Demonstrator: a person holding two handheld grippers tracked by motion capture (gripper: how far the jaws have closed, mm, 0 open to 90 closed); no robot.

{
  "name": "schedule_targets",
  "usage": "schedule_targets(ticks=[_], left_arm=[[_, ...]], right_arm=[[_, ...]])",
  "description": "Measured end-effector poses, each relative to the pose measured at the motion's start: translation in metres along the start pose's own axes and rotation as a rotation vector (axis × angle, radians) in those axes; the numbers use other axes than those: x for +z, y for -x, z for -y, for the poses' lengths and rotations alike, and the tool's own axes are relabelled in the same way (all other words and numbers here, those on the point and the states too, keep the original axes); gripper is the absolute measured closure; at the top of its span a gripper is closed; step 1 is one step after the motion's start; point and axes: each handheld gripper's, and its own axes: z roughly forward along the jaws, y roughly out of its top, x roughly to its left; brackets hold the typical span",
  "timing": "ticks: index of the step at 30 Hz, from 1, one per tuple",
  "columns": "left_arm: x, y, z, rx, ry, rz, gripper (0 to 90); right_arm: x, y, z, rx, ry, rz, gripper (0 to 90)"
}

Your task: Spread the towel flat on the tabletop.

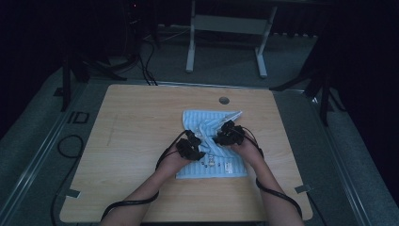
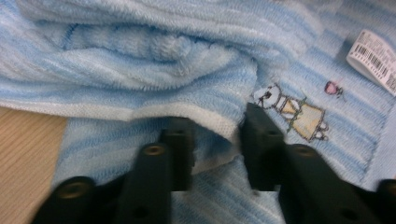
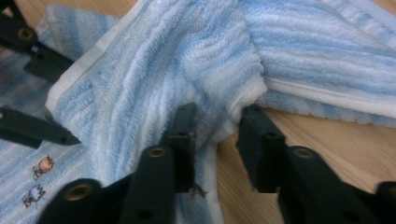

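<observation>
On the wooden counter (image 1: 131, 122) lies a light blue striped towel (image 1: 207, 122), a little right of the middle and below the round hole (image 1: 224, 100) in the counter's far edge. Its near part lies flat, while its far part is bunched and folded over itself.

The left hand-held gripper (image 1: 197, 143) sits on the towel's left half, held by the person's left hand (image 1: 176, 160), with its cable (image 1: 127, 203) trailing back toward the near edge. In the left gripper view, a white-hemmed fold of the towel (image 2: 140, 70) runs between its jaws, which stand close on either side of the hem. The pads look to be touching the cloth, though a small gap on the right side makes a firm pinch hard to tell. Just right of those jaws are a small embroidered figure (image 2: 294, 112) and, farther right, a white barcode label (image 2: 373, 60).

The right hand-held gripper (image 1: 225, 134) is just beside the left one, on the bunched middle of the towel. In the right gripper view, a thick ridge of towel (image 3: 219, 79) sits between its jaws, with cloth against the left pad and a gap at the right one. The left hand-held gripper's jaws (image 3: 32, 128) show at that view's left edge.
</observation>
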Motion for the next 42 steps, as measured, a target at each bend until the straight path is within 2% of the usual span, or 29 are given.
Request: schedule_targets(ticks=[1,2,4,6,10,14,19,22,24,26,32,33,37,40,42], left_arm=[[0.0,0.0,0.0,0.004,0.0,-0.004,72.9],[-0.001,0.0,0.0,0.004,0.008,-0.007,79.6],[-0.003,0.0,0.0,0.001,0.012,-0.003,86.3],[-0.006,0.001,0.0,0.006,0.013,-0.009,86.7],[-0.016,0.002,0.001,0.012,0.027,-0.013,87.7],[-0.031,0.003,0.004,0.015,0.053,-0.029,87.7],[-0.051,-0.003,0.011,0.015,0.07,-0.037,87.6],[-0.059,-0.008,0.015,0.004,0.079,-0.026,87.7],[-0.064,-0.012,0.018,0.0,0.076,-0.036,87.7],[-0.072,-0.016,0.021,-0.024,0.093,-0.033,87.7],[-0.093,-0.015,0.025,-0.017,0.11,-0.039,87.7],[-0.097,-0.015,0.024,-0.005,0.11,-0.044,87.6],[-0.104,-0.023,0.023,-0.016,0.113,-0.064,87.6],[-0.105,-0.032,0.021,-0.046,0.122,-0.048,87.6],[-0.102,-0.036,0.017,-0.045,0.119,-0.069,87.5]], right_arm=[[0.001,0.0,0.0,0.004,-0.002,-0.01,77.4],[0.0,0.0,-0.001,-0.004,0.0,0.002,84.1],[-0.004,0.001,-0.001,-0.002,0.008,0.018,88.2],[-0.006,0.001,-0.001,-0.007,0.018,0.017,88.4],[-0.021,-0.001,0.001,-0.03,0.021,0.05,89.0],[-0.035,-0.001,0.002,-0.032,0.034,0.065,89.0],[-0.054,0.001,0.01,-0.027,0.067,0.081,89.0],[-0.065,0.005,0.017,-0.009,0.079,0.094,89.0],[-0.071,0.008,0.023,0.002,0.082,0.102,89.0],[-0.077,0.011,0.028,0.011,0.084,0.111,88.9],[-0.091,0.022,0.041,0.039,0.079,0.127,88.9],[-0.093,0.025,0.043,0.044,0.075,0.126,88.9],[-0.102,0.036,0.047,0.071,0.082,0.15,88.9],[-0.105,0.041,0.048,0.084,0.095,0.134,88.8],[-0.104,0.043,0.044,0.086,0.084,0.133,88.6]])
